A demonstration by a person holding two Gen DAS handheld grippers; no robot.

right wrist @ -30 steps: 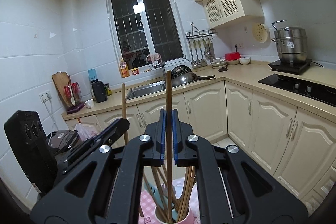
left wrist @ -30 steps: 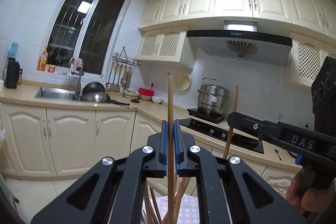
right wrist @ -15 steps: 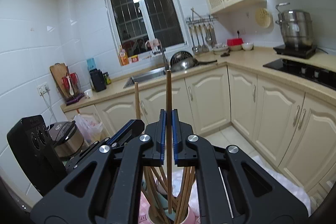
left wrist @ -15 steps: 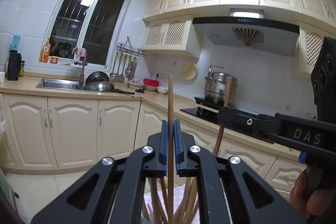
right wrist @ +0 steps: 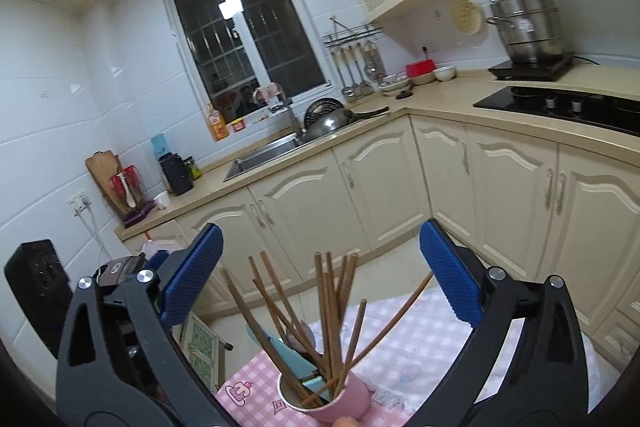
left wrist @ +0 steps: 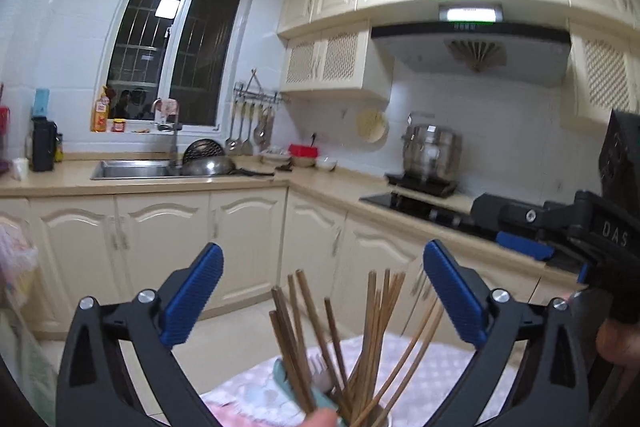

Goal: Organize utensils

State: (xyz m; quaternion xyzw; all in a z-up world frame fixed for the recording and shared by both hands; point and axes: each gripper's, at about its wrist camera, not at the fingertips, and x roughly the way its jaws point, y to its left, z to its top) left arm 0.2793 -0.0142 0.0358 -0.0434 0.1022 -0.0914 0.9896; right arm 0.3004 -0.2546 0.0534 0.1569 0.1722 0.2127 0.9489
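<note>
A pink cup (right wrist: 332, 399) stands on a pink checked cloth (right wrist: 404, 323) and holds several brown wooden chopsticks (right wrist: 326, 311) plus a teal-handled utensil (right wrist: 288, 351). My right gripper (right wrist: 320, 275) is open and empty, its blue pads wide apart above the cup. My left gripper (left wrist: 322, 291) is also open and empty above the same chopsticks (left wrist: 372, 327). The right gripper shows at the right of the left wrist view (left wrist: 520, 239). The cup is mostly hidden in the left wrist view.
Cream base cabinets (right wrist: 360, 195) run along the wall with a sink (right wrist: 264, 155), a wok (right wrist: 332, 119), a black hob (right wrist: 560, 103) and a steel steamer pot (right wrist: 528, 27). A rice cooker (right wrist: 120, 267) sits at the lower left.
Both grippers were each shut on an upright chopstick; now both are wide open and the chopsticks stand in the cup. Both views have tilted downward.
</note>
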